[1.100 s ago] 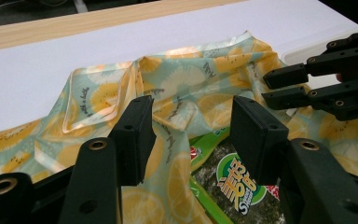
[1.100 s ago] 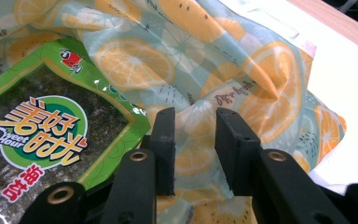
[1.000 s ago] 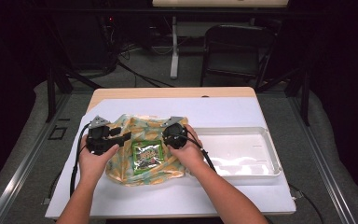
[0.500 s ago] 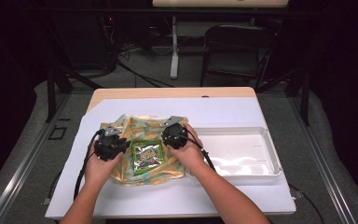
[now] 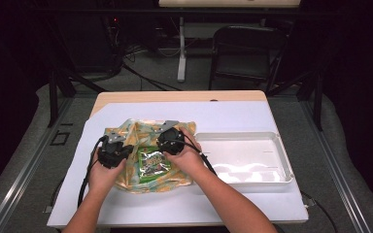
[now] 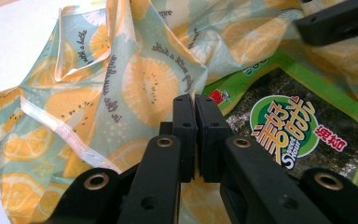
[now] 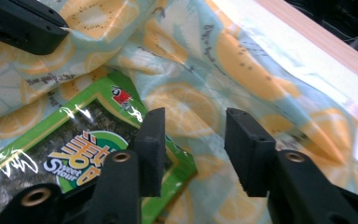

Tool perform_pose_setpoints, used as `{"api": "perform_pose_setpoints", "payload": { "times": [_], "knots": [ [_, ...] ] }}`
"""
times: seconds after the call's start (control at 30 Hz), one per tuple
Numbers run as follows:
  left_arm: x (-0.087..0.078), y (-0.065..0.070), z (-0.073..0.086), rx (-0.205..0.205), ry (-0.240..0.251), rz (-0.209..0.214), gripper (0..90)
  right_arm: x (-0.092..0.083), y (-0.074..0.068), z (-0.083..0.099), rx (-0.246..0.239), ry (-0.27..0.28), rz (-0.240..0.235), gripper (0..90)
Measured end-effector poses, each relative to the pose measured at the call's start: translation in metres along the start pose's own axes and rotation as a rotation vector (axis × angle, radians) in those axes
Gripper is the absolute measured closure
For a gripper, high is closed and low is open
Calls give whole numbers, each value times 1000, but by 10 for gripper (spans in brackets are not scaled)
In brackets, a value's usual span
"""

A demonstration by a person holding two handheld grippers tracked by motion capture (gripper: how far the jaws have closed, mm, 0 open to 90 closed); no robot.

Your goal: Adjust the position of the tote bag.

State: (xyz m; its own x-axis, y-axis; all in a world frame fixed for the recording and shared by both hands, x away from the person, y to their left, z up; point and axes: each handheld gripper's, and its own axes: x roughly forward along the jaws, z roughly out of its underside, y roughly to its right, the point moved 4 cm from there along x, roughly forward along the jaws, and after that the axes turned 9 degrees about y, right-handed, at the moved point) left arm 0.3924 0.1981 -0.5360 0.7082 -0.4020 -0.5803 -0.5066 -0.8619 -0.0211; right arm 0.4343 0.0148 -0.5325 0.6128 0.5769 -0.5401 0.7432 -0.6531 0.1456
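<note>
A fruit-print cloth bag [image 5: 141, 127] lies on the white sheet with a green seaweed snack packet [image 5: 153, 162] at its mouth. My left gripper [image 5: 112, 151] is at the bag's left side. In the left gripper view its jaws [image 6: 195, 100] have just closed and are pinched together on the bag's [image 6: 144, 84] rim beside the packet [image 6: 284, 121]. My right gripper [image 5: 170, 141] is above the packet's far corner. Its jaws [image 7: 193, 121] have just been opening and stand apart over the bag [image 7: 242, 60], one jaw above the packet's [image 7: 74, 144] corner, gripping nothing.
A shallow white tray [image 5: 281, 160] sits right of the bag on the white sheet [image 5: 233, 114] that covers the wooden table. A dark chair [image 5: 245, 48] and stands are beyond the far edge. Cables trail from both grippers toward the person.
My left gripper has shifted slightly right and down onto the bag's rim, and its jaws have come together. The right hand stays in place.
</note>
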Motion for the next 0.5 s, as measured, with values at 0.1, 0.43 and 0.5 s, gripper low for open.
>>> {"api": "perform_pose_setpoints", "payload": {
  "times": [0.1,0.43,0.5],
  "knots": [
    [0,-1,0,-15,8,12,876,6,-2,0,-5,-13,-13,524],
    [1,-2,0,-29,20,11,876,23,-1,7,-43,-71,-10,533],
    [1,-2,0,-26,19,9,876,25,0,8,-43,-80,-5,616]
  ]
}}
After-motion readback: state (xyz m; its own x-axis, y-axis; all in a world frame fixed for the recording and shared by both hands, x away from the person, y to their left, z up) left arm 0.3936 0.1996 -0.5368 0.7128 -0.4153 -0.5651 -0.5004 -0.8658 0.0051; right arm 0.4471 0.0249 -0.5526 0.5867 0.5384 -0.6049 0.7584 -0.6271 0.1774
